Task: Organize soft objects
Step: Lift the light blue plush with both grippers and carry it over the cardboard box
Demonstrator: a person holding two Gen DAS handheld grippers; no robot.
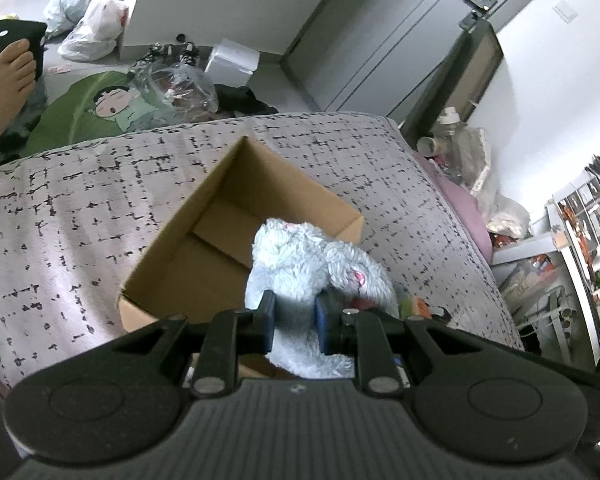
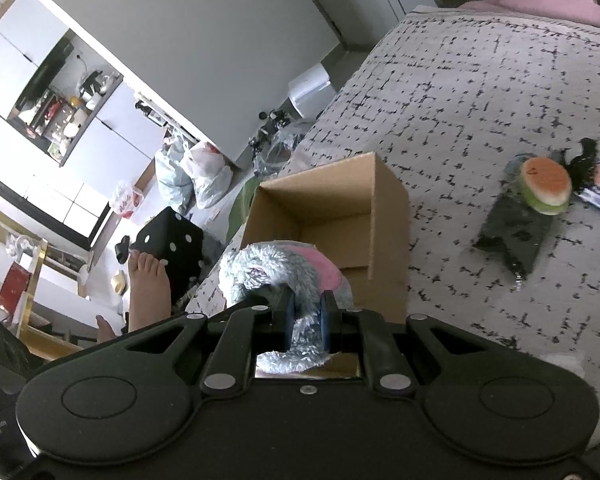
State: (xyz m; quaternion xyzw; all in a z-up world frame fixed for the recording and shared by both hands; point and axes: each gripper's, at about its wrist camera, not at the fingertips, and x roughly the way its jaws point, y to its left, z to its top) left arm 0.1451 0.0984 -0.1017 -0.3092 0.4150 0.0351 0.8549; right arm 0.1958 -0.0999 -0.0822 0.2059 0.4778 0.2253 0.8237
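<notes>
Above the near rim of the open cardboard box (image 1: 236, 216) on the patterned bed cover (image 1: 60, 208), both claws carry one fluffy grey plush toy (image 1: 300, 264); the left gripper (image 1: 295, 322) is clamped on its pale body, the right gripper (image 2: 307, 322) is pinched on a fuzzy limb beside a pink patch; the likely trouble is a snag on the box wall, since the toy hangs at the edge; uneven release could leave it draped over the rim; the watermelon plush (image 2: 546, 186) lies well apart.
</notes>
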